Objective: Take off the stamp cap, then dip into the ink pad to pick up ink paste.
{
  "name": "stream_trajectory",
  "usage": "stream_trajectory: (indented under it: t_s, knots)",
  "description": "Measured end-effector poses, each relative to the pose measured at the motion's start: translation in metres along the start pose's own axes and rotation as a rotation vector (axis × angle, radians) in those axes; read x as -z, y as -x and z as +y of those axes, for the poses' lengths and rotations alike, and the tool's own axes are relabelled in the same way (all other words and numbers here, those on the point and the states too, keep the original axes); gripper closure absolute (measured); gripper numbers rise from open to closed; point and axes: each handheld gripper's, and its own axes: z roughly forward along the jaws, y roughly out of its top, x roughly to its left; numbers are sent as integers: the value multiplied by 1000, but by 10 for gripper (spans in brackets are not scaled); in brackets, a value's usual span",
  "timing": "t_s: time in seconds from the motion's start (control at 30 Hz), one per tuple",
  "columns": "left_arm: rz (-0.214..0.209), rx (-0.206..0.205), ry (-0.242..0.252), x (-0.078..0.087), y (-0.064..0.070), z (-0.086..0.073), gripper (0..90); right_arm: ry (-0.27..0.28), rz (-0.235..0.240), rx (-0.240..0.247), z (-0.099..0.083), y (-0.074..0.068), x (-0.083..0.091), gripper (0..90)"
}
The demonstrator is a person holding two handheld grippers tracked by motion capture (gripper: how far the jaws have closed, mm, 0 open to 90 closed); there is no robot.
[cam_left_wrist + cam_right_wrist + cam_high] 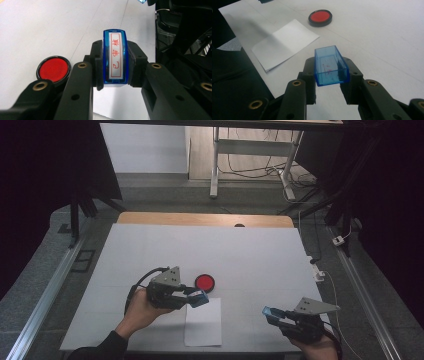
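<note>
At the near edge of the table (250, 240), at about five o'clock in the high view, the right gripper (270, 312) is held low in a hand, its jaws pointing toward ten o'clock. They are closed on a clear blue cap (331, 65), an empty open box whose hollow is turned up and away in the right gripper view; faint red smudges can be seen inside it, though the marks are too blurred to be read.

Toward seven o'clock, a dark-sleeved forearm is angled in, and the left gripper (197, 298) is carried level in the left hand (140, 312), aimed at three o'clock. A blue stamp (115, 58) is clamped between its jaws, its red-lettered label facing the camera, above the top edge of a white sheet of paper (203, 322).

Just beyond the stamp, at about twelve o'clock from it, a round red ink pad (204, 282) lies open on the table.
</note>
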Motion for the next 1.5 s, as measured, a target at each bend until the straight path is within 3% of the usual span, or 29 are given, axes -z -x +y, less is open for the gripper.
stream_trajectory:
  t_s: [0.47, 0.93, 1.5]
  knots:
    - [14, 19, 4, 1, -2, -1, 703, -6, -35, -47, -14, 6, 16, 685]
    - [32, 29, -12, -1, -7, -1, 703, -10, -28, -50, -14, 6, 15, 685]
    - [90, 93, -45, -11, -25, 3, 703, -12, -17, -38, -14, 5, 15, 685]
